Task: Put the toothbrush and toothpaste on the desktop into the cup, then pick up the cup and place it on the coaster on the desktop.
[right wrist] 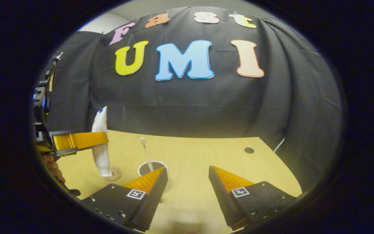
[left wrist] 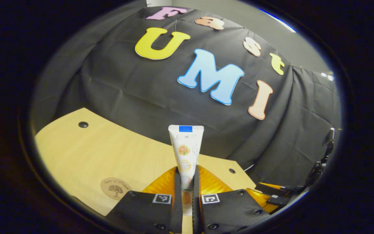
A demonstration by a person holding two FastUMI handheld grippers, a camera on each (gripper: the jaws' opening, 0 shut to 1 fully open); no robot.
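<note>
A white toothpaste tube stands up between my left gripper's fingers, which are shut on its lower part. In the right gripper view the same toothpaste tube hangs cap down in the left gripper, above the table and left of the cup. The cup stands on the wooden desktop, partly behind my right gripper's finger, with the toothbrush sticking up out of it. My right gripper is open above the table, just right of the cup. A round coaster lies low at the left; in the right gripper view the coaster lies under the tube.
The wooden desktop has round holes near its far corners, and another hole at the right. Black cloth closes the booth behind and at both sides. A hand holds the left gripper at the left edge.
</note>
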